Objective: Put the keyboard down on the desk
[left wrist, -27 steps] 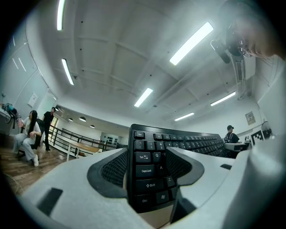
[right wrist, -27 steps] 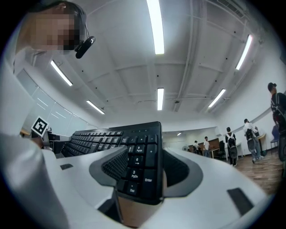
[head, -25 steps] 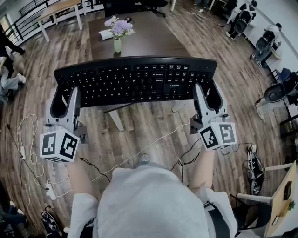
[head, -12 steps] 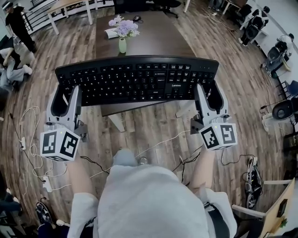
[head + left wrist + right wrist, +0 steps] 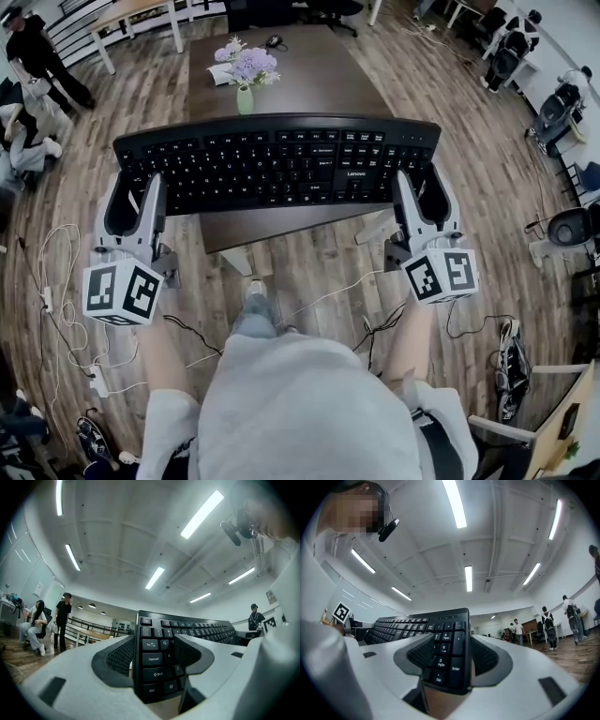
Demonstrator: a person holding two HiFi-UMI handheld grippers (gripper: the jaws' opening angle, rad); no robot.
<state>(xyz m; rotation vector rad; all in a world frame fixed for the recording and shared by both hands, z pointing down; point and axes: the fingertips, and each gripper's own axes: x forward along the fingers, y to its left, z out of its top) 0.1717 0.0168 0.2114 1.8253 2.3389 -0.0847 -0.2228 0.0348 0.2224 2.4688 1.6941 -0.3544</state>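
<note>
I hold the long black plastic keyboard (image 5: 277, 164) level in mid-air, its short ends pinched between the jaws of the left gripper (image 5: 131, 192) and the right gripper (image 5: 424, 192). It looks light and stiff, though its smooth casing could slip, so a grip at each end suits it. Ahead of and below both claws lies the dark brown wooden desk (image 5: 319, 75), with a green vase of purple flowers (image 5: 245, 80) towards its far end. The wood-plank floor (image 5: 309, 267) of an open office spreads beneath.
</note>
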